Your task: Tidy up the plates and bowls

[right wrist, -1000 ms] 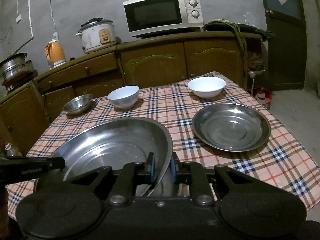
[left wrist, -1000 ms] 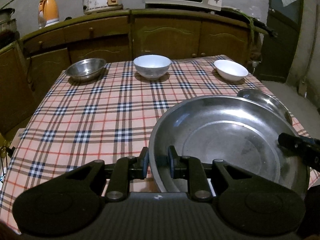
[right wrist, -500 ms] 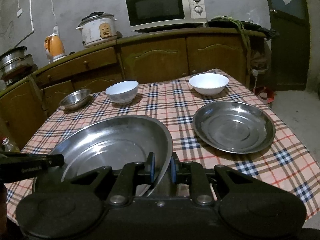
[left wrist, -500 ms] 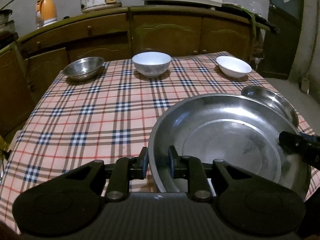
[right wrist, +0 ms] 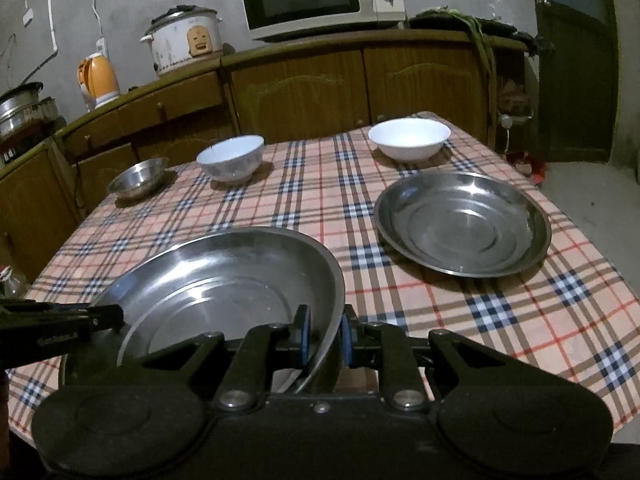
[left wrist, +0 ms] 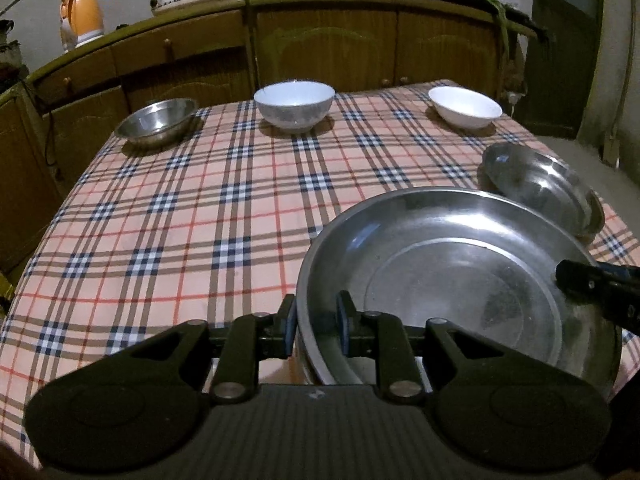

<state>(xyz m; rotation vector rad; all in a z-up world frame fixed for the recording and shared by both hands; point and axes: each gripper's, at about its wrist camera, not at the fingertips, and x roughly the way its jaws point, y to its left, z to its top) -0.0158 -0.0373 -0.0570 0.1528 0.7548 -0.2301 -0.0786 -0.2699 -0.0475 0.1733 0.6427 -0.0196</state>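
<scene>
Mostly round shiny steel plate (left wrist: 460, 264), plaid tablecloth (left wrist: 180, 220).

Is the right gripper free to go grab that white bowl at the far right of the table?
Probably not yet: the right gripper is shut on the big steel plate's rim, as is the left gripper. The white bowl sits unobstructed beyond the smaller steel plate.

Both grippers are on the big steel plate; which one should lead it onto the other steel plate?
Right, probably. The right gripper clamps the big plate on the rim nearest the second steel plate; the left gripper holds the far rim.
</scene>
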